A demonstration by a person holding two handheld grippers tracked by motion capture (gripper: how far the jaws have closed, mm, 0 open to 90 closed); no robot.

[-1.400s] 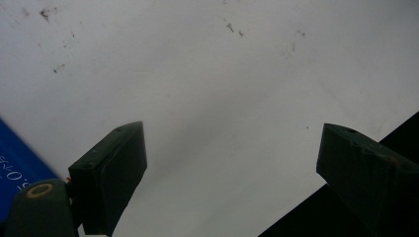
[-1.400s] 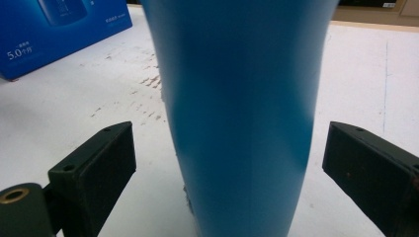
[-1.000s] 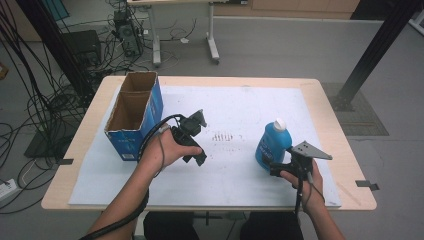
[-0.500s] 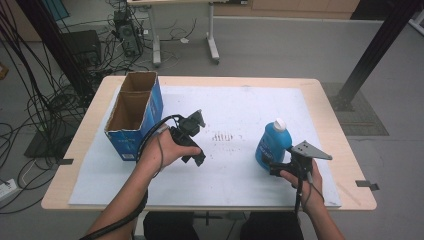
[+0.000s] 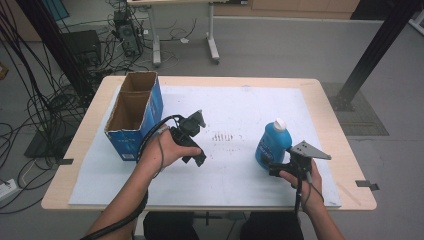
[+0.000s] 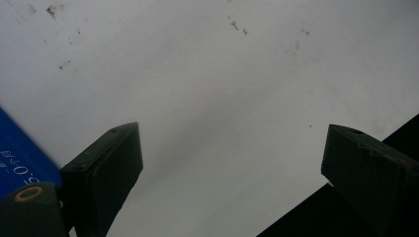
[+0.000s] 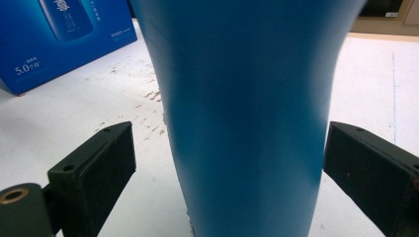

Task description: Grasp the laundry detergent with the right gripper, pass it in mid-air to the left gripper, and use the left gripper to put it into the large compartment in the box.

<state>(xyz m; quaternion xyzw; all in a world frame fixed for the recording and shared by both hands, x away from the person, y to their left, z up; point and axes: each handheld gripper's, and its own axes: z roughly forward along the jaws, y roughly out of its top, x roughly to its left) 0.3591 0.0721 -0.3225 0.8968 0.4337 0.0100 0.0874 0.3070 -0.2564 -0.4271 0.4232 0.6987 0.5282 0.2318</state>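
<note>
Fingers of both grippers spread — right pair (image 7: 227, 163) flanking blue bottle (image 7: 247, 98) on white table sheet (image 5: 240, 115)

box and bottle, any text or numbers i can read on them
"5.0" followed by two characters too blurred to read: white print on the blue box, right gripper view.
Part of the same print, upside down and cut off, on the box in the left gripper view: unreadable.
Other small white lines on the box: too blurred to read.
Bottle: no text on the side facing the cameras.
</note>
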